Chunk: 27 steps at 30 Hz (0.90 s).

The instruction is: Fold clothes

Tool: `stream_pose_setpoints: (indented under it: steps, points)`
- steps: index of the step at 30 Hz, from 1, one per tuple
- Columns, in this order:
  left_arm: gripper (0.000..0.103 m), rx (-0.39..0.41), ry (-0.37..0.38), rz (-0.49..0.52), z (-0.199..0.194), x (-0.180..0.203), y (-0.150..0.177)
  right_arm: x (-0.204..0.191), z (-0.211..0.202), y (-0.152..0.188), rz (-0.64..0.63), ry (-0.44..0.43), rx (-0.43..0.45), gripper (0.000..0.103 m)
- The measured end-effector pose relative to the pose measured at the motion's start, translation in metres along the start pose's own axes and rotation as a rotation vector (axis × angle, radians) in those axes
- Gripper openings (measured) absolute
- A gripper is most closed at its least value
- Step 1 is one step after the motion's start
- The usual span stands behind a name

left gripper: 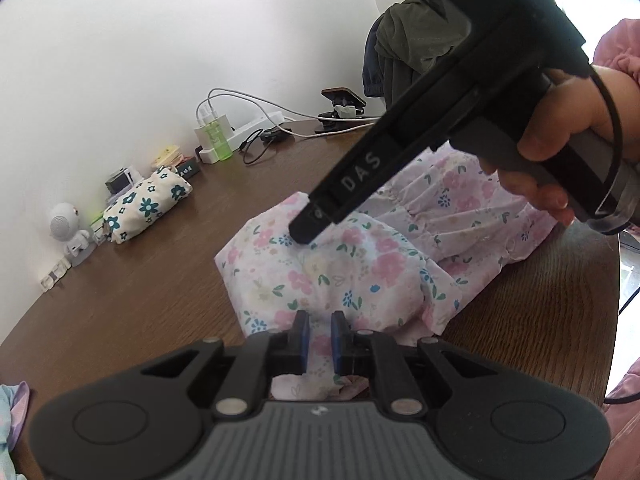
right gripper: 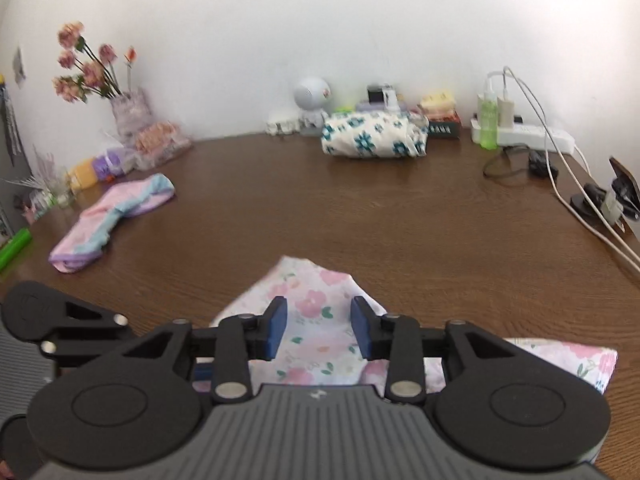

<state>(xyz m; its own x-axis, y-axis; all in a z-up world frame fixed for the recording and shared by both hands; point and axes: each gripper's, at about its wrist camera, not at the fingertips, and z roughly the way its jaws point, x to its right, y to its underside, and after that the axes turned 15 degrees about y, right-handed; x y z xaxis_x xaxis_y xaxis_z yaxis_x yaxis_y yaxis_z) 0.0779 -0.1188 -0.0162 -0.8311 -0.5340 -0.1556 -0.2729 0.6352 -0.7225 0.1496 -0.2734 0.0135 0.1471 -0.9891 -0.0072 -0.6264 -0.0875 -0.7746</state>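
Surface: brown wood-grain table (right gripper: 400,220) against a white wall (right gripper: 320,20), daylight from the right

Left gripper (left gripper: 319,334): nearest the lens in its own view, blue pads (left gripper: 304,336) drawn close with a fold of the floral garment (left gripper: 352,264) pinched between them

Floral garment: pale fabric with pink and blue flowers, bunched in a mound just beyond the left gripper's fingertips, its gathered part trailing toward the right edge of the table

Right gripper (right gripper: 319,326): jaws spread apart above a peaked corner of the same garment (right gripper: 308,300); the cloth lies between and under the pads, which do not press on it

Person's hand (left gripper: 560,136): wrapped around the right gripper's handle, above the garment's far end; a pink sleeve (left gripper: 618,46) behind it

Mid-table, left: pink and blue folded cloth (right gripper: 112,216), well apart from both grippers

Far edge: white pouch with teal flowers (right gripper: 372,136), small white robot figure (right gripper: 312,96), green bottle (right gripper: 488,120), power strip (right gripper: 532,134) with white cables, vase of pink flowers (right gripper: 96,72)
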Motion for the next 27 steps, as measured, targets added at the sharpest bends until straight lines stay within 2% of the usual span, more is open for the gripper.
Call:
stream_pose_setpoints:
  steps: [3, 9, 13, 15, 19, 21, 24, 26, 27]
  points:
    - [0.010, -0.001, 0.002, -0.002, 0.001, 0.000, -0.001, 0.003, 0.017, 0.009, 0.026, -0.005, -0.086, 0.035]
    - [0.010, -0.002, 0.002, -0.006, 0.002, 0.001, -0.002, 0.004, 0.018, 0.019, 0.004, 0.002, -0.065, 0.034]
    - [0.010, -0.004, -0.002, -0.004, 0.002, 0.002, -0.003, 0.004, -0.005, 0.017, -0.016, -0.031, -0.010, 0.035]
    - [0.010, -0.006, -0.002, -0.004, 0.002, 0.002, -0.003, 0.000, -0.020, 0.017, -0.064, -0.064, 0.024, 0.037]
    - [0.010, -0.003, 0.004, -0.013, 0.002, 0.001, -0.004, -0.016, -0.035, 0.024, -0.218, -0.077, 0.016, 0.037]
    - [0.011, 0.001, 0.011, -0.025, 0.001, -0.001, -0.004, -0.019, -0.032, 0.028, -0.254, -0.060, -0.015, 0.037]
    - [0.021, 0.026, 0.012, -0.056, -0.006, -0.004, -0.005, -0.013, -0.022, 0.035, -0.235, -0.054, -0.034, 0.037]
    - [0.045, 0.063, -0.010, -0.102, -0.016, -0.010, -0.005, -0.011, -0.022, 0.038, -0.222, -0.057, -0.026, 0.037]
    - [0.048, 0.086, -0.024, -0.135, -0.022, -0.013, -0.005, -0.010, -0.022, 0.039, -0.214, -0.057, -0.024, 0.037]
